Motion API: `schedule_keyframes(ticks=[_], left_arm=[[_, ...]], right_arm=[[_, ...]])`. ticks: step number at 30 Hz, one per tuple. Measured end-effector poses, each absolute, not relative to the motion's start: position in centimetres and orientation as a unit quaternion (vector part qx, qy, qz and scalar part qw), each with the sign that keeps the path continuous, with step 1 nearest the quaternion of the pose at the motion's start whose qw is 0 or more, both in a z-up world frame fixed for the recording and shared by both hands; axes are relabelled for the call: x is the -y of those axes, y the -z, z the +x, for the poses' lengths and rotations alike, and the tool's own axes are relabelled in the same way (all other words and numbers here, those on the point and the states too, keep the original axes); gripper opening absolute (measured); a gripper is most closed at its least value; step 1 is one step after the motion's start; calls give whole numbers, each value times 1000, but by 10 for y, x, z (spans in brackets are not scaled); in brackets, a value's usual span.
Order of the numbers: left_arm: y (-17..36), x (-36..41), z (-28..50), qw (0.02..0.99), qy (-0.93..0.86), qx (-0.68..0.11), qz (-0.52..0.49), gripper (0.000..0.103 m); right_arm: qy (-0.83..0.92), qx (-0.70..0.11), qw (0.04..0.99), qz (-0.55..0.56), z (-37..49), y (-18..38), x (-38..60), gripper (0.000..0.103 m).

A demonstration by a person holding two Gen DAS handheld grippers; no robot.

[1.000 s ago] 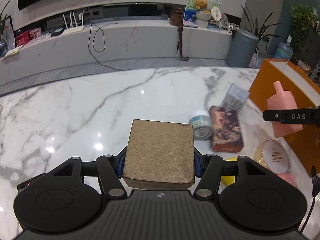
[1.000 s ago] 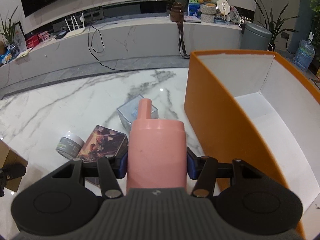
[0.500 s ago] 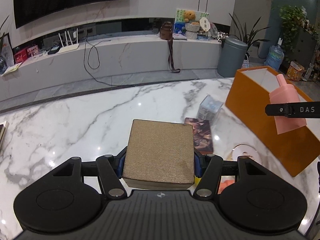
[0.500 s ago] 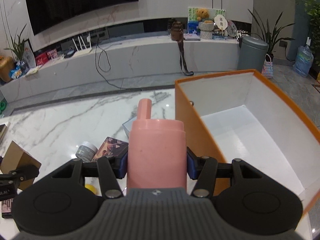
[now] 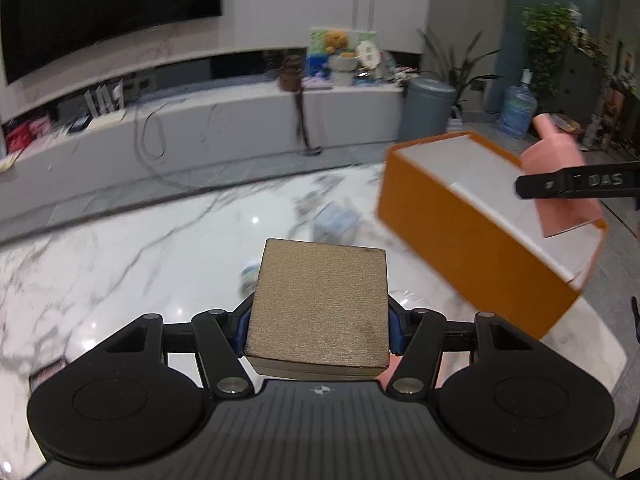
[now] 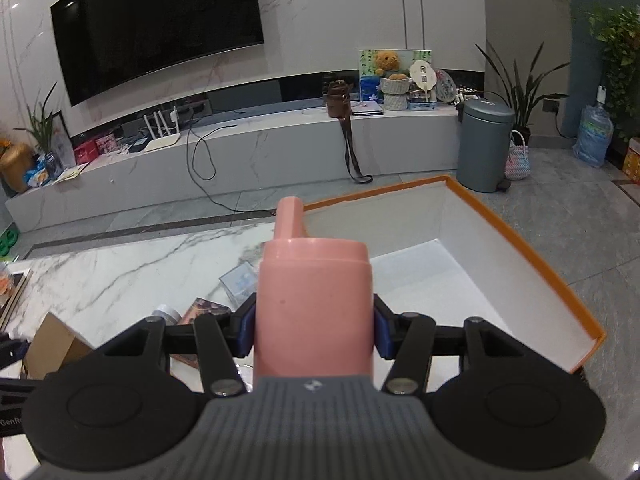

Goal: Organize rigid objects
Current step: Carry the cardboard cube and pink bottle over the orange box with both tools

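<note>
The left tongs (image 5: 318, 322) gripped a tan box (image 5: 320, 304) by its sides, held above the marble bench (image 5: 120, 264). The right tongs (image 6: 314, 330) clamped a pink bottle (image 6: 314, 308), spout pointing forward, above the open orange box (image 6: 520, 248) that stood at the bench's right edge. On the bench beside the orange box lay a clear case (image 6: 238, 282), a small tin (image 6: 166, 314) and a dark printed packet (image 6: 206, 310).

Both grippers raised higher above table; pink bottle (image 6: 312, 304) now over orange box (image 6: 532, 256) interior.
</note>
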State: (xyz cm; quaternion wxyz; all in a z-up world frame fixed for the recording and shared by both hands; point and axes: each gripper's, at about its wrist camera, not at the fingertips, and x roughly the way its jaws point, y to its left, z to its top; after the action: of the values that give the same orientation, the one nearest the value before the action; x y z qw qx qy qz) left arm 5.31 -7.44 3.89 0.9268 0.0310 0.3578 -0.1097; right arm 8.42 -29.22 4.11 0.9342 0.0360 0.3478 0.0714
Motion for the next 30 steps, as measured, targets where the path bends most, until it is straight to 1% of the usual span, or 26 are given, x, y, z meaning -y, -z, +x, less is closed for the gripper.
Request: schedule_keyframes(ticks=[5, 8, 13, 18, 21, 26, 30], left_arm=[[-70, 115, 59, 935, 132, -326, 40, 69], [-76, 137, 66, 936, 144, -317, 45, 69], [-70, 172, 84, 930, 166, -325, 51, 69], [-60, 202, 99, 920, 194, -338, 41, 69], [-54, 221, 109, 911, 214, -351, 34, 69], [-52, 256, 123, 904, 232, -354, 65, 69], [-43, 282, 139, 885, 254, -365, 141, 69]], right_arm=[[-90, -342, 935, 28, 91, -69, 333, 55], [-99, -324, 941, 19, 92, -78, 353, 55], [-90, -349, 932, 27, 101, -59, 380, 55], [-60, -381, 923, 3, 108, -36, 393, 55], [-52, -389, 920, 15, 112, -25, 402, 55], [-41, -391, 919, 34, 123, -17, 416, 55], [-25, -399, 916, 32, 135, -11, 420, 55]])
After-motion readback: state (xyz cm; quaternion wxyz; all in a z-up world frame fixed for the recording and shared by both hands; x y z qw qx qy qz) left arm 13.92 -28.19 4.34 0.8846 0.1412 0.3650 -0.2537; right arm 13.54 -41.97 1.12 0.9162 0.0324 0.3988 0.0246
